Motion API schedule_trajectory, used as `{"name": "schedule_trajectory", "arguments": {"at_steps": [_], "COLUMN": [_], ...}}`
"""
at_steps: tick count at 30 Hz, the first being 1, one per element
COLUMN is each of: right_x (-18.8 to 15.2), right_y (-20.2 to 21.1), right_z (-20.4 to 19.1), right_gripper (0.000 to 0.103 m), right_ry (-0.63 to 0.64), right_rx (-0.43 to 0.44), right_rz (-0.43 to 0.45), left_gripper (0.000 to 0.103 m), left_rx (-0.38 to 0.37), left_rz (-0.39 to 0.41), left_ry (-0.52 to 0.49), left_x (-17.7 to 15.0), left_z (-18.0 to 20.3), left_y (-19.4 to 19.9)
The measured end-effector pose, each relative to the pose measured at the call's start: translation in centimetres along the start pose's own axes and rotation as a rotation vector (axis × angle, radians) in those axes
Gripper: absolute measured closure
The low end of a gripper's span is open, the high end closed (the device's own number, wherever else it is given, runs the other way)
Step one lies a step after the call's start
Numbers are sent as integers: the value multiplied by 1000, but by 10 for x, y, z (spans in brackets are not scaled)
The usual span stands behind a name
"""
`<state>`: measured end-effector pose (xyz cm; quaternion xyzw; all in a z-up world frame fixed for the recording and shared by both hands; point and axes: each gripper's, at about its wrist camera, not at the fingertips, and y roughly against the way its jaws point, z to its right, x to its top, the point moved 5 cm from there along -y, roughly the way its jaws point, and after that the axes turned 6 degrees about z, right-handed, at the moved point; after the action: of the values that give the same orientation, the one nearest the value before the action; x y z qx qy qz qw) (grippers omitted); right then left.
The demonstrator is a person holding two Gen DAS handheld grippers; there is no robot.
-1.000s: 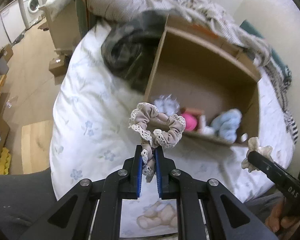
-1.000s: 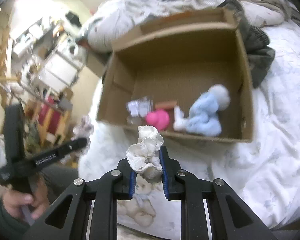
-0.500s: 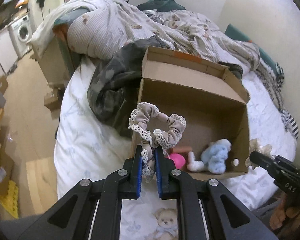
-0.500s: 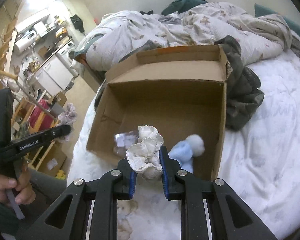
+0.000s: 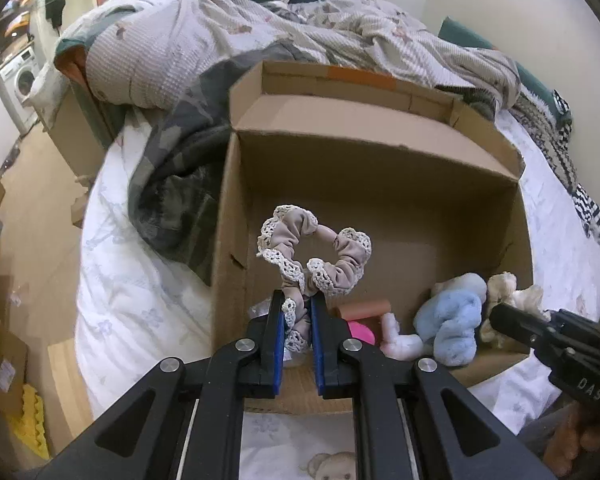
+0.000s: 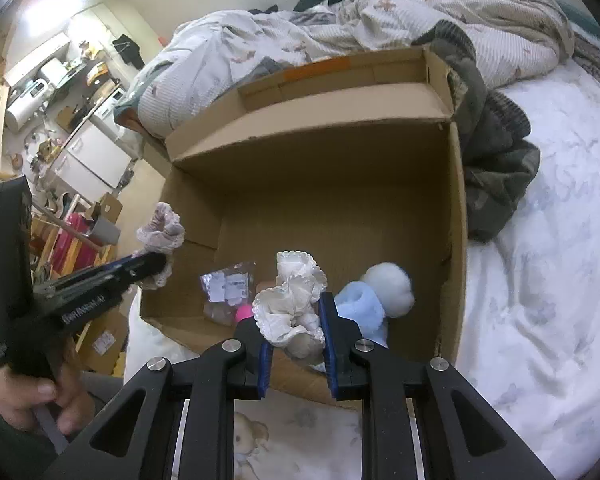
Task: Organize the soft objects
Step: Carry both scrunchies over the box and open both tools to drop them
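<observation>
My left gripper (image 5: 297,312) is shut on a beige lace-trimmed scrunchie (image 5: 316,256) and holds it over the near left part of an open cardboard box (image 5: 364,152). My right gripper (image 6: 294,320) is shut on a white lace scrunchie (image 6: 294,304) over the box's near edge (image 6: 300,384). Inside the box lie a light-blue plush toy (image 5: 448,320), a pink item (image 5: 360,330) and a clear packet (image 6: 228,284). The right gripper also shows in the left wrist view (image 5: 512,320), and the left gripper in the right wrist view (image 6: 152,264).
The box stands on a bed with a white flowered sheet (image 6: 540,280). A dark camouflage garment (image 5: 180,184) lies against the box's left side, rumpled quilts (image 5: 260,32) behind it. Floor, cartons and appliances lie beyond the bed's left edge (image 5: 28,200).
Both grippers have moved forward with their scrunchies, from short of the box's near edge to over its opening. The box now looks larger in both views.
</observation>
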<state>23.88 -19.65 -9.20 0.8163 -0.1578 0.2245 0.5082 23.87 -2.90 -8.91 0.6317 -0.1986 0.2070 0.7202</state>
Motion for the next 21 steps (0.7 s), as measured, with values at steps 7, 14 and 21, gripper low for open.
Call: {"name": "schedule_trajectory", "arguments": {"at_steps": [7,14,21], "right_x": [-10,-12,-11], "right_y": [-24,-26,-30], "right_z": [0,4,2], "right_gripper": [80,80,80], "right_ry": [-7,-29,-26], "right_rx": [7,3,7], "right_rz": [-84,-93,-103], "left_gripper": [92,92,89], "left_rx": [-14,-25,-33], "left_rz": [-20,-72,-64], "left_ry": [-31,-35,-6], "left_x": [0,-10,-12], "left_z": [17,20,12], "left_y": [-13,-24,-24]}}
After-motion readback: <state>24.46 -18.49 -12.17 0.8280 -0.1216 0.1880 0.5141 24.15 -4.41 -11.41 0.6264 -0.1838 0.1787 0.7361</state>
